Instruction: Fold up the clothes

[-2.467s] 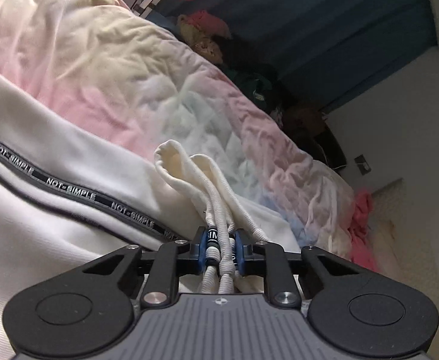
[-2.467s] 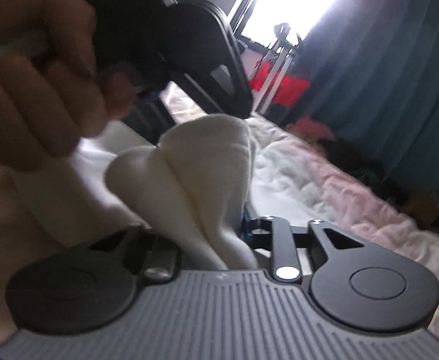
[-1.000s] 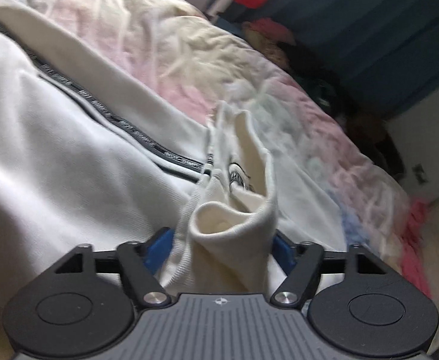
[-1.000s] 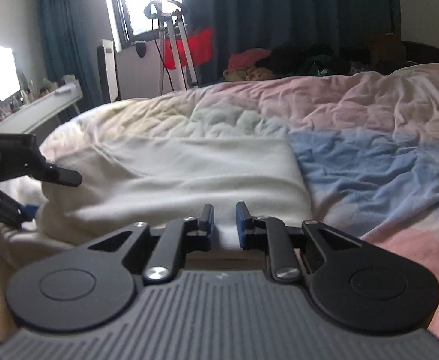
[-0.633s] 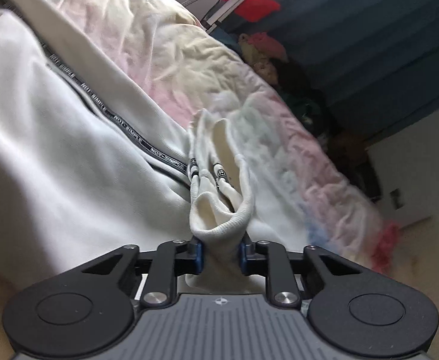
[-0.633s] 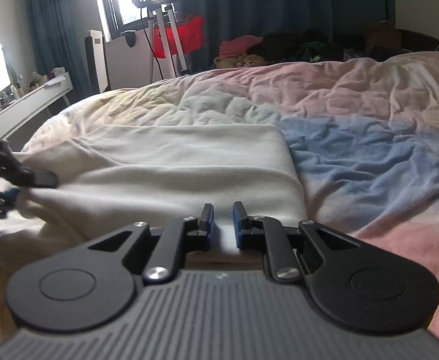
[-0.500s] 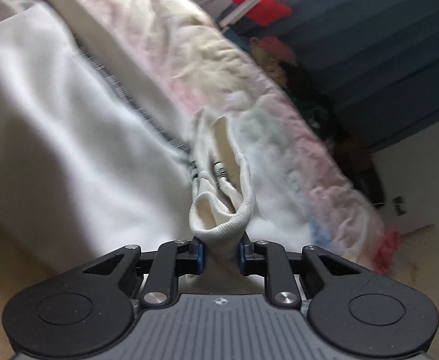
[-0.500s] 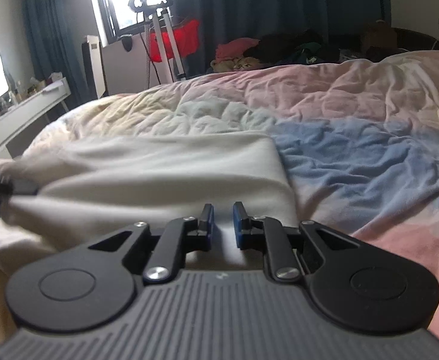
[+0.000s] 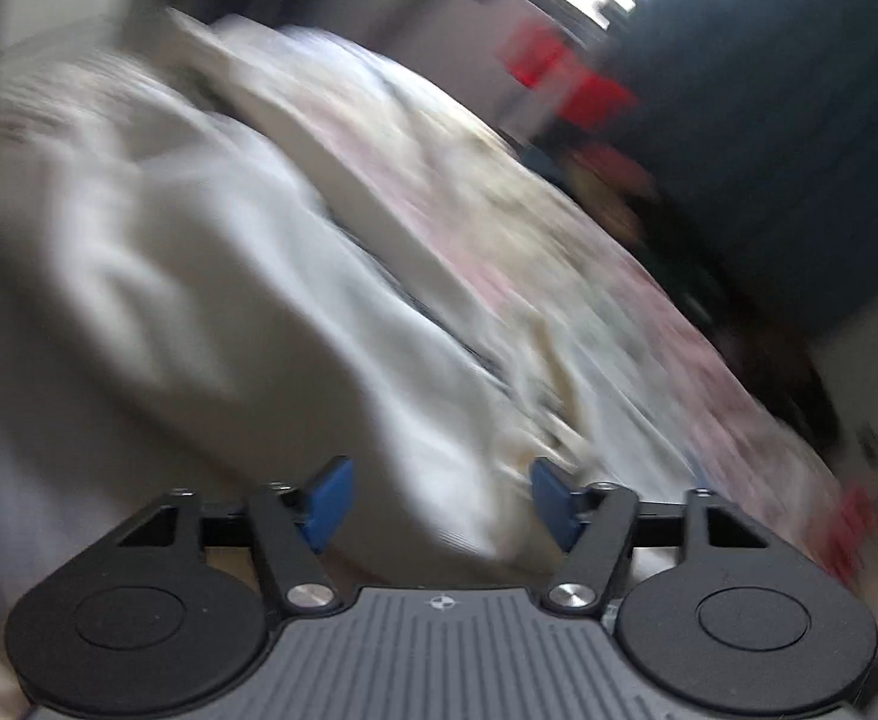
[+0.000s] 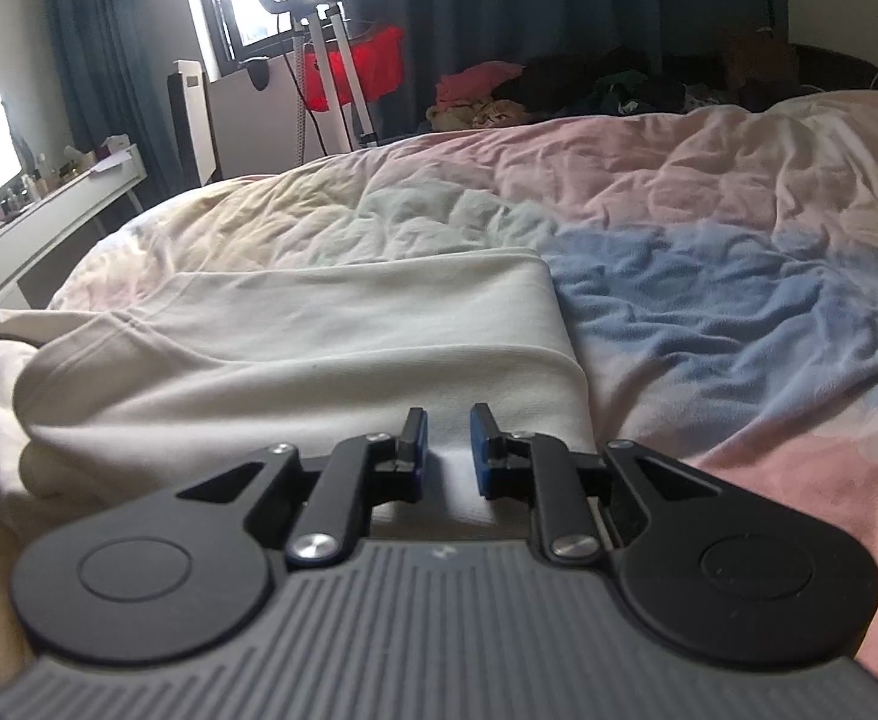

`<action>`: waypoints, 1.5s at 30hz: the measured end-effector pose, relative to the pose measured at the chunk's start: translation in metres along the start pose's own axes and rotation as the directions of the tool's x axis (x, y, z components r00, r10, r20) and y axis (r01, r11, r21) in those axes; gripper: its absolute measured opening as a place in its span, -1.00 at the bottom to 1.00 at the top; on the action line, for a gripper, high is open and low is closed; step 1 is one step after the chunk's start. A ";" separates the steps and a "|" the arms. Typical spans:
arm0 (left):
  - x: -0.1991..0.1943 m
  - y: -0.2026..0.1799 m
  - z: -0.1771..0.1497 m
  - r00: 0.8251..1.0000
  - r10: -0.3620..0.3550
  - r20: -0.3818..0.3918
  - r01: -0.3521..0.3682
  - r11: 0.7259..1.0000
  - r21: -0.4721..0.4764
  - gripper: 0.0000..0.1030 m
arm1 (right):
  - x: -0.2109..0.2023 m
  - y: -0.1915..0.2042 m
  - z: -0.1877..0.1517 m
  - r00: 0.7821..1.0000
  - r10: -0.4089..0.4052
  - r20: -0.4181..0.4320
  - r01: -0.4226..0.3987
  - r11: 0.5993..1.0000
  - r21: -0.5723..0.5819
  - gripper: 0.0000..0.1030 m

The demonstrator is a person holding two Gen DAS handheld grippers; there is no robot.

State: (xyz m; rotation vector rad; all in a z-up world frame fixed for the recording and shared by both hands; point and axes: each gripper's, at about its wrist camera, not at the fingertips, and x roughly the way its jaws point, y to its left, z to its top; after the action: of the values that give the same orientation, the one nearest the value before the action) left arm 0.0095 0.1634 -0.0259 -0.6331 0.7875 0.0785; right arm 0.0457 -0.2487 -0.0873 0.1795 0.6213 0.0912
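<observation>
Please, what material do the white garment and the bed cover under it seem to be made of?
The garment looks like a thick matte cotton knit, perhaps sweatshirt fleece: it lies in soft, rounded folds with no shine. The bed cover looks like a soft, padded, matte fabric in pastel pink, blue and yellow, perhaps washed cotton or microfibre: it is finely crinkled all over. The weave is too small to confirm either.

The folded garment (image 10: 319,348) lies on the quilt (image 10: 709,252), with a clothes pile (image 10: 589,90) behind the bed.

No wording is showing legibly in either view — the dark stripe on the white garment (image 9: 391,276), mid-frame in the left wrist view, is smearing into motion blur — nothing readable.
</observation>
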 end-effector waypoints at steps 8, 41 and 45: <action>-0.022 0.104 0.036 0.998 0.060 0.028 -0.040 0.884 -0.465 0.62 | -0.011 -0.001 0.007 0.999 0.044 0.029 -0.045 0.999 0.022 -0.64; -0.037 -0.178 0.044 0.782 0.106 0.614 -0.247 0.957 0.149 -0.72 | -0.011 -0.020 0.017 0.995 0.091 -0.025 -0.087 0.987 0.131 -0.61; 0.001 -0.267 -0.005 0.782 -0.014 0.624 -0.211 0.935 0.285 -0.72 | -0.029 -0.047 0.029 0.998 0.048 0.036 -0.054 0.977 0.205 -0.61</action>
State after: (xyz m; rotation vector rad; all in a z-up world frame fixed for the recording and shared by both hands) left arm 0.0855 -0.0565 0.1043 -0.1975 0.1757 0.2319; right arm 0.0407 -0.3030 -0.0569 0.3973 0.5955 0.0736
